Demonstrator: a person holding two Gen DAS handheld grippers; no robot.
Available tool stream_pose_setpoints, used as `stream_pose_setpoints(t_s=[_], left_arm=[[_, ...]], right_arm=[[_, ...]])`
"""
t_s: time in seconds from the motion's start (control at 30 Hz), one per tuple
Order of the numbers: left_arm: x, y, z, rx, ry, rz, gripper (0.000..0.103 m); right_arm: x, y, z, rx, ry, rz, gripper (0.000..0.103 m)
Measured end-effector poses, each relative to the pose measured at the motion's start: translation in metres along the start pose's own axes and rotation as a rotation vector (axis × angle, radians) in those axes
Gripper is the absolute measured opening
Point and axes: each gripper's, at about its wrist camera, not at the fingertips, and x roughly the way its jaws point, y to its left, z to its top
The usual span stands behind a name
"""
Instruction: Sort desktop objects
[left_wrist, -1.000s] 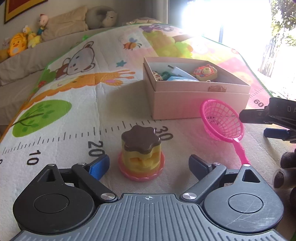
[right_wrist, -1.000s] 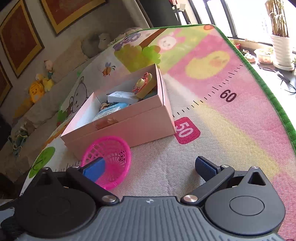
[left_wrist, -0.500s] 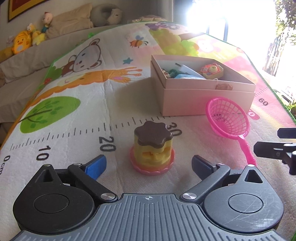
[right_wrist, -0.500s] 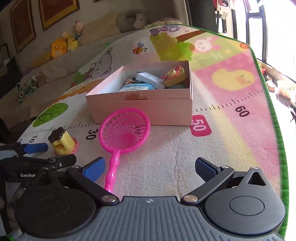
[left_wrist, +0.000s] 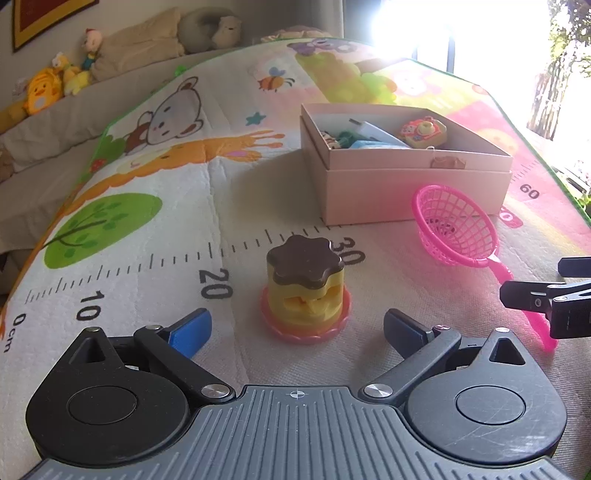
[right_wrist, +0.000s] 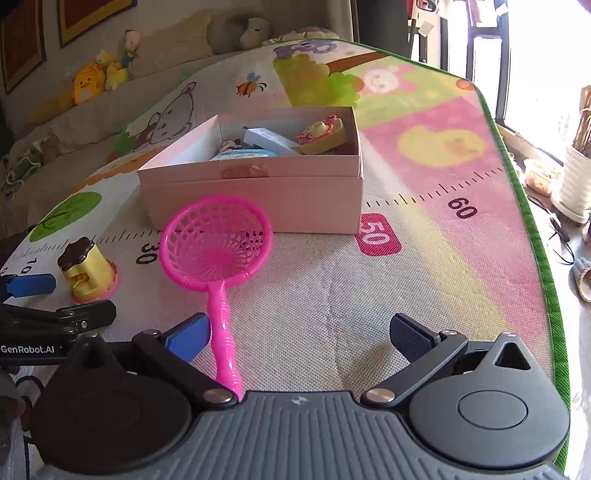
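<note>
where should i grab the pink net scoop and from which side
Grip the pink net scoop by its straight handle, coming from the near end. The handle lies flat, pointing at the open right hand-held gripper; the mesh bowl is wide and flimsy.

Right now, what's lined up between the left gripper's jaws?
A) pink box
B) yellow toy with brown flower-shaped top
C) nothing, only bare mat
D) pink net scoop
B: in the left wrist view the yellow toy with the brown top stands on the mat just ahead of the left gripper, centred between its open jaws, untouched. The pink net scoop lies off to the right by the pink box.
</note>
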Motion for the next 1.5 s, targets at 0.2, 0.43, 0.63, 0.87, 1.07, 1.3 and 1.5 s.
stream_pose_setpoints(t_s=[0.2,0.43,0.63,0.87,1.07,1.3,1.5], left_arm=[[0.003,0.001,0.001,-0.002,0.007,-0.004,0.102],[0.004,0.003,0.000,-0.024,0.009,-0.016,0.103],[0.003,0.007,-0.002,-0.041,0.003,-0.030,0.103],[0.007,0.003,0.002,-0.016,0.016,-0.028,0.103],[0.013,-0.006,0.011,0.017,-0.002,-0.031,0.101],[0.008,-0.007,0.016,0.037,-0.026,-0.049,0.061],[-0.042,-0.010,0.053,0.090,-0.195,-0.113,0.061]], right_arm=[[-0.004,0.011,0.000,-0.069,-0.019,0.000,0.103],[-0.007,0.048,0.035,-0.345,-0.059,0.084,0.103],[0.046,0.053,0.059,-0.290,0.067,0.072,0.103],[0.022,0.040,0.053,-0.257,0.039,0.107,0.084],[-0.020,0.027,0.047,-0.262,-0.008,0.133,0.084],[-0.050,0.006,0.049,-0.207,-0.026,0.150,0.084],[-0.087,-0.009,0.056,-0.216,-0.120,0.124,0.084]])
